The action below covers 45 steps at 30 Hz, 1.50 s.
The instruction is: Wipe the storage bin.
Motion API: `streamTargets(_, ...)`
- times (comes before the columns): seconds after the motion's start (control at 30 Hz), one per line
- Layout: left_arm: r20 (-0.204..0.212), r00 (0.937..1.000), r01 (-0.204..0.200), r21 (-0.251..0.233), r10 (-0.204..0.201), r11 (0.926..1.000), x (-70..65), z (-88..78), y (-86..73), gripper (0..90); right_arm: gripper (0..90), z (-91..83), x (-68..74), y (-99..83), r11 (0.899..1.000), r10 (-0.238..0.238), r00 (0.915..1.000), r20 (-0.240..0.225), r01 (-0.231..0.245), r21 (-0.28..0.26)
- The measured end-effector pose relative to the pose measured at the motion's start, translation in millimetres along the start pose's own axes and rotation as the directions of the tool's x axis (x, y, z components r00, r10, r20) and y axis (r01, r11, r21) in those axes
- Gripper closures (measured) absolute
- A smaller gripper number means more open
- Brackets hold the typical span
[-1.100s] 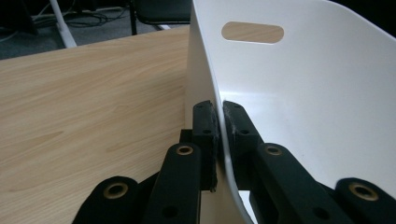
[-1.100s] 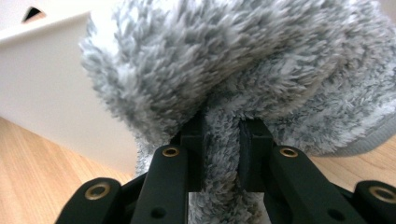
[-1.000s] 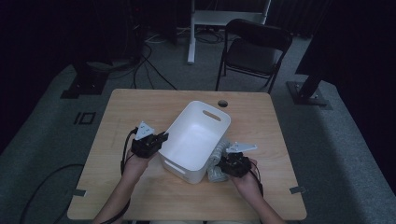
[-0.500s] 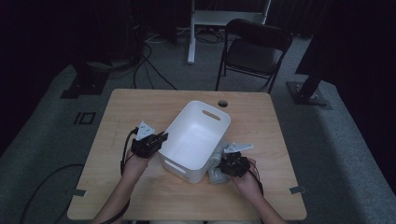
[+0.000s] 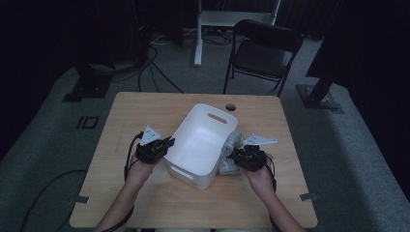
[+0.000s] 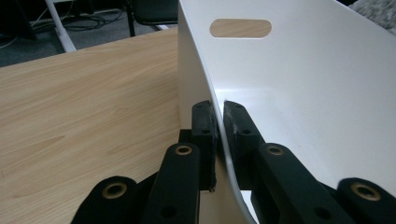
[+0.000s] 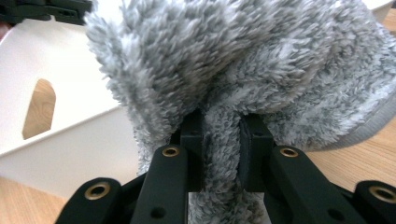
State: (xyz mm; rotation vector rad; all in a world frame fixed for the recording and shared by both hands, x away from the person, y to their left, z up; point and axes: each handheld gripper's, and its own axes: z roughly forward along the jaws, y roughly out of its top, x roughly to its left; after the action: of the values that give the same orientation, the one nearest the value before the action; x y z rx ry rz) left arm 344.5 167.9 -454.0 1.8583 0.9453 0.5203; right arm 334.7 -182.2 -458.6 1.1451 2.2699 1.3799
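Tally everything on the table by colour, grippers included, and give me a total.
White: 1, the plastic bin
Grey: 1, the fluffy cloth
Black: 2, the left gripper shut on the bin's wall and the right gripper shut on the cloth
Total: 4

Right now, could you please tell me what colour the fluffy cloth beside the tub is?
Mottled grey and white; the cloth shows best in the right gripper view.
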Motion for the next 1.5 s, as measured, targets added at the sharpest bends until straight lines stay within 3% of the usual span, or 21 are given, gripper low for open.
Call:
streamTargets(0.57,-0.003,1.0000,-0.005,0.002,0.005,1.0000,-0.5,-0.2,0.4,83.4,75.6,25.9,-19.9,-20.8,0.994,0.050,0.9977,0.046,-0.054,0.096)
streamTargets(0.7,-0.006,0.9999,-0.015,0.003,0.015,0.9999,-0.7,-0.3,0.5,83.4,75.6,39.3,-25.9,-32.6,0.986,0.068,0.9962,0.054,-0.075,0.149)
streamTargets(0.9,-0.008,0.9999,-0.008,0.001,0.008,1.0000,0.0,0.7,0.0,82.3,75.6,44.9,-28.9,-37.4,0.980,0.078,0.9955,0.053,-0.086,0.178)
streamTargets(1.03,-0.007,0.9999,-0.014,0.005,0.014,0.9999,0.0,0.1,0.0,82.4,75.7,35.5,-23.9,-32.4,0.987,0.051,0.9969,0.060,-0.059,0.147)
streamTargets(1.13,-0.004,0.9998,-0.017,0.014,0.017,0.9998,-0.5,-0.1,0.7,82.8,75.7,17.9,-23.2,-18.9,0.996,0.052,0.9974,0.049,-0.056,0.068)
streamTargets(1.3,0.015,0.9991,-0.041,0.033,0.041,0.9986,-1.1,-0.7,1.9,82.8,75.6,0.5,-29.5,-0.1,0.997,0.070,0.9961,0.054,-0.069,-0.020)
streamTargets(1.5,0.019,0.9988,-0.045,0.031,0.045,0.9985,-1.4,0.3,2.2,82.6,75.7,6.7,-37.5,8.9,0.997,0.075,0.9928,0.093,-0.074,-0.007)
